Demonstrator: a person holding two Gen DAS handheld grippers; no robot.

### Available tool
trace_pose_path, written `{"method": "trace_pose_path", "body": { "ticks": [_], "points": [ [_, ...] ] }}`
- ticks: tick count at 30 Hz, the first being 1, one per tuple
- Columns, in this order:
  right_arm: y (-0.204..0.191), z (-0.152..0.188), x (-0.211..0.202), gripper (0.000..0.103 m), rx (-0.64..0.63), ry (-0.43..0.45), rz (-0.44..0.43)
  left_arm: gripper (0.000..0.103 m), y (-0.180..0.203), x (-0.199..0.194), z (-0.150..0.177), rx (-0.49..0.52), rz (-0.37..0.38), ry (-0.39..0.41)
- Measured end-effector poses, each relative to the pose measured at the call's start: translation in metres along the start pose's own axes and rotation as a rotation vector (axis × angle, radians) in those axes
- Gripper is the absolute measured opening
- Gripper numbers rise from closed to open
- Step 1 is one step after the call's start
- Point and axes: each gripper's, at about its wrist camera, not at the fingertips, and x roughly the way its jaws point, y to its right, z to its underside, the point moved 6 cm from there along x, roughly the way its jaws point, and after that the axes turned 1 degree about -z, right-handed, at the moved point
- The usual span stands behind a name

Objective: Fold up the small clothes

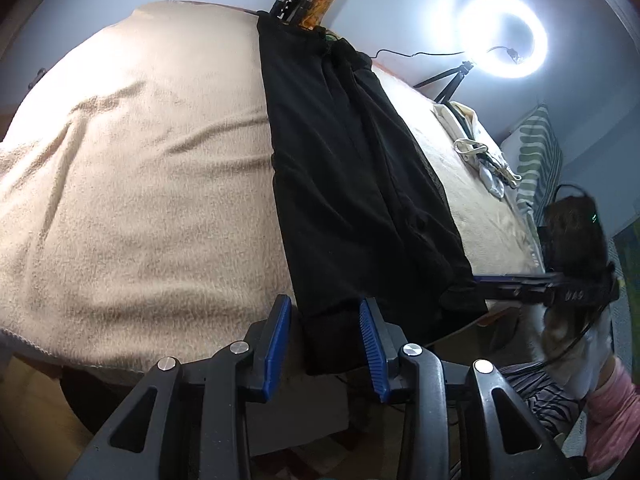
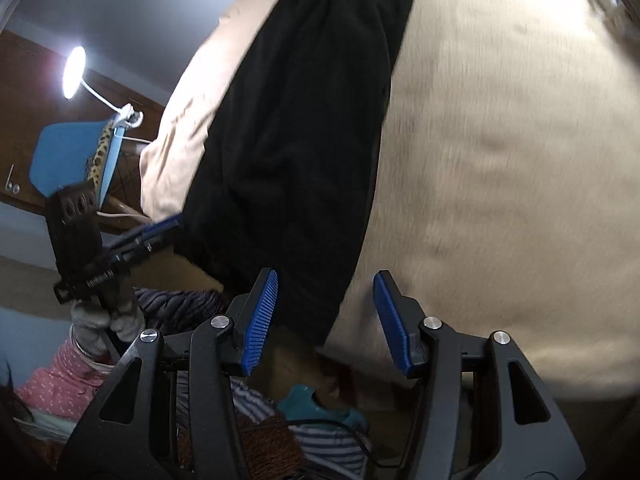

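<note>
The left tool (image 1: 325,344) stands open, its 2 blue pads either side of the black garment's (image 1: 352,184) near hem, which hangs over the surface (image 1: 132,184) edge. The right tool (image 2: 325,320) is open too, with that hem between its pads. Beyond, the garment stretches long across the beige-covered surface; a ring light (image 1: 503,34) glows past its far end.

A big ring light (image 1: 503,36) shines very bright white and its glare spreads over the wall around it. The beige blanket (image 1: 132,168) looks bright near the top and darker low down. In the right wrist view a small lamp (image 2: 74,72) glows, and the blanket there looks smeared and blurry. Both pictures bend round at the edges, with dark corners.
</note>
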Motion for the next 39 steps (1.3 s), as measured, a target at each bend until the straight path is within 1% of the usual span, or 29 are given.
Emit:
{"method": "trace_pose_path", "body": {
  "ticks": [2, 3, 4, 5, 6, 7, 8, 9, 12, 15, 17, 19, 21, 22, 25, 27, 31, 34, 39],
  "points": [
    [-0.001, 0.002, -0.001, 0.054, 0.004, 0.024, -0.007, 0.025, 0.001, 0.001, 0.002, 0.001, 0.017, -0.007],
    [-0.002, 0.001, 0.0, 0.051, 0.008, 0.025, -0.021, 0.019, 0.0, 0.002, 0.004, 0.0, 0.025, -0.011],
    [-0.003, 0.001, 0.001, 0.046, 0.017, 0.025, -0.04, 0.015, -0.001, 0.004, 0.003, 0.004, 0.025, -0.014],
    [-0.003, 0.004, 0.004, 0.036, 0.019, 0.019, -0.049, 0.008, -0.001, 0.005, 0.003, 0.009, 0.025, -0.015],
    [-0.004, 0.005, 0.007, 0.03, 0.015, 0.01, -0.053, 0.004, -0.001, 0.006, 0.003, 0.013, 0.028, -0.016],
    [-0.002, 0.007, 0.008, 0.017, 0.01, 0.002, -0.043, 0.003, 0.0, 0.007, 0.001, 0.016, 0.031, -0.016],
    [-0.003, 0.008, 0.009, 0.009, 0.001, -0.002, -0.038, 0.002, 0.001, 0.006, 0.0, 0.021, 0.026, -0.012],
    [-0.003, 0.008, 0.009, 0.007, 0.0, -0.006, -0.046, 0.002, 0.002, 0.005, -0.001, 0.027, 0.022, -0.007],
    [-0.004, 0.009, -0.002, 0.006, 0.011, 0.014, -0.053, 0.002, 0.004, -0.01, -0.005, 0.03, 0.028, 0.021],
    [-0.006, 0.01, -0.029, 0.006, 0.025, 0.074, -0.108, 0.002, 0.005, -0.029, -0.007, 0.042, 0.026, 0.06],
    [-0.005, 0.014, -0.033, 0.005, -0.001, 0.092, -0.093, 0.002, 0.003, -0.026, -0.003, 0.059, 0.01, 0.046],
    [-0.001, 0.021, -0.018, 0.005, 0.01, 0.05, -0.07, 0.002, -0.002, -0.011, 0.003, 0.061, -0.013, 0.005],
    [0.005, 0.026, 0.001, 0.004, 0.029, 0.001, -0.036, 0.001, -0.004, -0.003, 0.008, 0.052, -0.016, -0.019],
    [0.005, 0.024, -0.001, 0.004, 0.029, 0.012, -0.049, 0.002, -0.005, -0.003, 0.009, 0.053, -0.019, -0.017],
    [0.002, 0.023, -0.012, 0.004, 0.015, 0.034, -0.048, 0.002, -0.003, -0.011, 0.006, 0.055, -0.01, -0.002],
    [0.001, 0.021, -0.018, 0.004, 0.036, 0.045, -0.083, 0.002, -0.001, -0.017, 0.0, 0.06, -0.009, 0.005],
    [-0.002, 0.015, -0.021, 0.004, 0.047, 0.067, -0.126, 0.002, 0.004, -0.019, -0.012, 0.057, 0.002, 0.009],
    [-0.006, 0.008, -0.028, 0.004, 0.038, 0.09, -0.138, 0.002, 0.006, -0.022, -0.026, 0.045, 0.011, 0.022],
    [0.001, -0.017, -0.048, 0.004, 0.063, 0.14, -0.145, 0.002, 0.009, -0.024, -0.059, 0.037, 0.02, 0.052]
  ]
}}
